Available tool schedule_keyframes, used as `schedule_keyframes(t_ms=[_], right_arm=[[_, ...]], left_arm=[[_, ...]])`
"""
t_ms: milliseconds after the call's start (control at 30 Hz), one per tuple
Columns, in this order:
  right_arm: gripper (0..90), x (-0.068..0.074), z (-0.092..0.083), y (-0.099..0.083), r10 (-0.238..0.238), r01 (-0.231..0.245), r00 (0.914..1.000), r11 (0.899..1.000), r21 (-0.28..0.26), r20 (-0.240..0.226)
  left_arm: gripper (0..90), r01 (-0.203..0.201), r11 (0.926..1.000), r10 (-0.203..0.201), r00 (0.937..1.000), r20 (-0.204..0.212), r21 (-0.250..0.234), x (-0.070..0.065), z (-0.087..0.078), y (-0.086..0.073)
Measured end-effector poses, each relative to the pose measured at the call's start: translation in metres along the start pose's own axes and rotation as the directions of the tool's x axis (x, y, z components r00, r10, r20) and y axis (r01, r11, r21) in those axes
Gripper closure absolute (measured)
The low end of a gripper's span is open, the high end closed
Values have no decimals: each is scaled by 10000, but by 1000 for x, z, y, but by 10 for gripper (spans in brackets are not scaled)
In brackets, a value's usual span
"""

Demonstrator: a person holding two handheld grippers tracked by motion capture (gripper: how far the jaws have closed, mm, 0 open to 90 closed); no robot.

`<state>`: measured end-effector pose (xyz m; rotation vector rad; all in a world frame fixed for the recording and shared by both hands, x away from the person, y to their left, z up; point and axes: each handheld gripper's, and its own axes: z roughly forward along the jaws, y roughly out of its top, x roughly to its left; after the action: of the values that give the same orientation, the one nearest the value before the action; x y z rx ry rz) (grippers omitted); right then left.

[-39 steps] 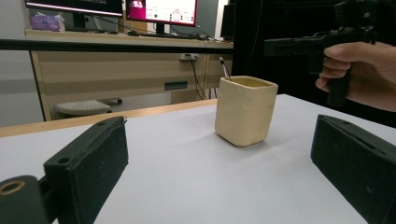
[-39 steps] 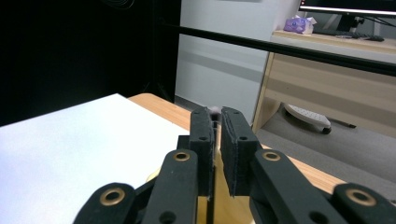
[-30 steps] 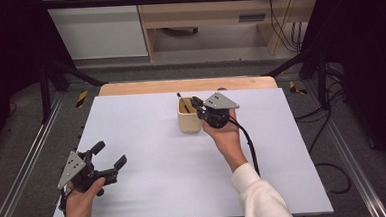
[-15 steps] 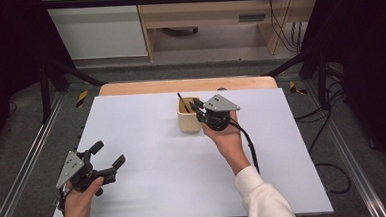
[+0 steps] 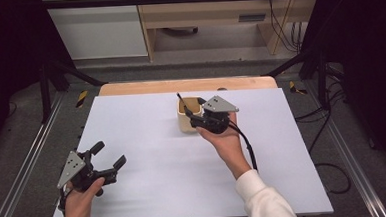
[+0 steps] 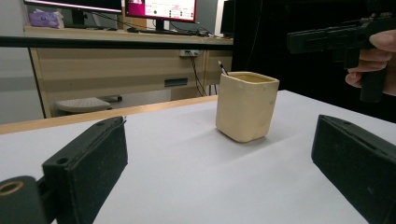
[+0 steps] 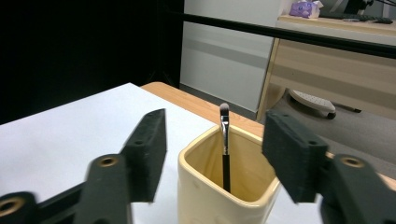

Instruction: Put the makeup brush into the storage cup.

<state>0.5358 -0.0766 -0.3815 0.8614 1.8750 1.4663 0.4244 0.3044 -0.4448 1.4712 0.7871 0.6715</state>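
The high view shows a squarish cream ceramic cup [image 5: 189, 116] standing toward the far middle of the white table top [image 5: 148, 156], with the right gripper [image 5: 195, 119] held just over its near rim, and the left gripper [image 5: 108, 157] well apart at the near left corner, jaws spread and empty. The left gripper view looks level across the table: its two black pads stand wide with nothing between them, and the cup [image 6: 245, 112] sits beyond with a thin handle tip at its rim. The right gripper view looks into the cup [image 7: 224, 186] and reveals a slim black makeup brush [image 7: 225, 149] standing upright inside; the right jaws have just been opening, flanking the brush without touching it.
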Motion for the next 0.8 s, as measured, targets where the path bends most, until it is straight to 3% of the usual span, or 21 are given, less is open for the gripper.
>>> schedule_keyframes(t_ms=[167, 433, 500, 667, 800], right_arm=[[248, 3, -2, 2, 391, -387, 9991, 9989, 280, -140], [112, 3, -6, 5, 762, -737, 9960, 9958, 533, -463], [94, 3, -8, 6, 831, -800, 9953, 9949, 615, -496], [75, 5, -13, 5, 432, -393, 9980, 9957, 840, -455], [72, 4, -19, 2, 641, -603, 9969, 9950, 800, -464]], left_arm=[[30, -41, 10000, 41, 10000, 17, 17, -1, 0, 0], [29, -31, 10000, 31, 10000, 27, 33, -1, 0, 0], [29, -38, 10000, 38, 10000, 29, 52, -1, 0, 0], [28, -30, 10000, 29, 10000, 27, 45, -1, 0, 0], [26, -44, 10000, 44, 10000, 28, 61, -1, 0, 0]])
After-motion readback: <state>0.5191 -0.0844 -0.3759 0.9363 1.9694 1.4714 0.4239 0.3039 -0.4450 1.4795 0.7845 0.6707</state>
